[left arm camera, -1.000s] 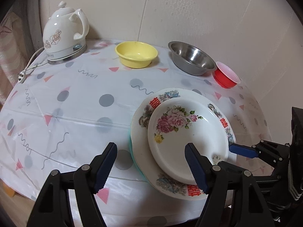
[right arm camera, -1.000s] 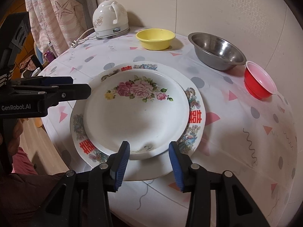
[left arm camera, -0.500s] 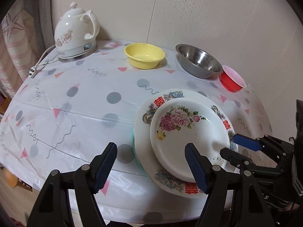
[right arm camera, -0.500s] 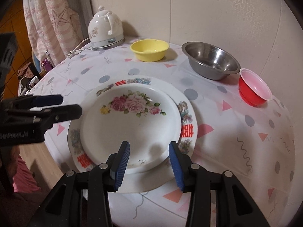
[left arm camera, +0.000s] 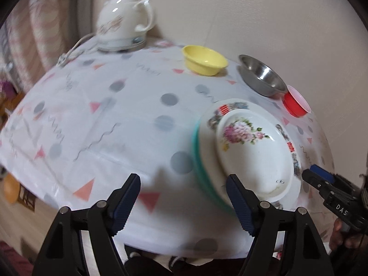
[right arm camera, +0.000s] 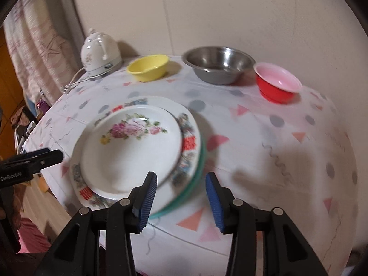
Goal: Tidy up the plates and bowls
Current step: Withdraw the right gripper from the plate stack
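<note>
- The plate stack (right arm camera: 138,151) sits near the front edge of the table (right arm camera: 276,161), which wears a white cloth printed with grey dots and pink triangles.
- On top lies a white rose plate (right arm camera: 128,149); under it a wider plate with red characters (right arm camera: 189,142) on its rim, and a green plate (right arm camera: 197,174) peeks out at the bottom.
- In the right wrist view, the stack fills the 9 o'clock to centre region.
- Along the back edge, from 11 to 1 o'clock, stand a white kettle (right arm camera: 100,55), a yellow bowl (right arm camera: 148,66), a steel bowl (right arm camera: 218,65) and a red bowl (right arm camera: 277,85), each apart from the next.
- The right gripper (right arm camera: 181,197) hangs over the stack's near right rim, its blue fingers (right arm camera: 147,200) apart with nothing clamped; the green rim shows just behind the left one.
- The left gripper (left arm camera: 182,201) hovers at the stack's left side, fingers (left arm camera: 239,202) spread wide, empty; whether its right finger touches the green rim I cannot tell.
- Both views are blurred.
</note>
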`<act>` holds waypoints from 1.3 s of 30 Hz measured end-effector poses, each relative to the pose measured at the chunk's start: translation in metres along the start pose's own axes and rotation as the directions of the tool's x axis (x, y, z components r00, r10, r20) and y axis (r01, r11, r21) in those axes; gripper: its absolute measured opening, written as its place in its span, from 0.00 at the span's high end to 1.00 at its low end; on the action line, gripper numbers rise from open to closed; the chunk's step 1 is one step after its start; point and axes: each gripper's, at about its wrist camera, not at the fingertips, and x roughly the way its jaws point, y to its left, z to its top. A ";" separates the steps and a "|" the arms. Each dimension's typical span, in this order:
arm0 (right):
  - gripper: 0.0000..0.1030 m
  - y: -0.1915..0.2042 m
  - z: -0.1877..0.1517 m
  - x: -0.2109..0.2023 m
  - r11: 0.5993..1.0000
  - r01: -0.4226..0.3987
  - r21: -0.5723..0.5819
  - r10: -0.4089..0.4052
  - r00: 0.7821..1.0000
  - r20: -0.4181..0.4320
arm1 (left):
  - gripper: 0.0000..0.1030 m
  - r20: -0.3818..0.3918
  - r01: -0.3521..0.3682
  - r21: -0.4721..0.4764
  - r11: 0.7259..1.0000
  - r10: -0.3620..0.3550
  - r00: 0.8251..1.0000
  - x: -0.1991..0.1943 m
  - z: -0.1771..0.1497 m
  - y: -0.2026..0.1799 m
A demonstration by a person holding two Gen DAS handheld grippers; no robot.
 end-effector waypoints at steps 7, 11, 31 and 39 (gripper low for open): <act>0.57 -0.003 -0.005 0.001 0.999 -0.035 0.021 0.035 0.999 -0.015 | 0.26 -0.015 0.058 -0.007 0.998 -0.058 0.998 0.001 0.000 -0.003; 0.57 -0.003 -0.006 0.003 0.998 -0.060 0.023 0.061 0.997 -0.036 | 0.26 -0.019 0.096 0.024 0.995 -0.095 0.995 0.009 0.003 -0.022; 0.52 0.019 0.008 0.014 0.998 -0.025 -0.066 0.022 0.999 -0.041 | 0.29 -0.016 0.079 0.114 0.990 -0.078 0.997 0.016 0.009 -0.037; 0.52 0.031 0.033 0.019 0.999 0.005 -0.049 -0.006 1.000 -0.024 | 0.29 0.003 0.122 0.158 0.980 -0.124 0.992 0.014 0.050 -0.033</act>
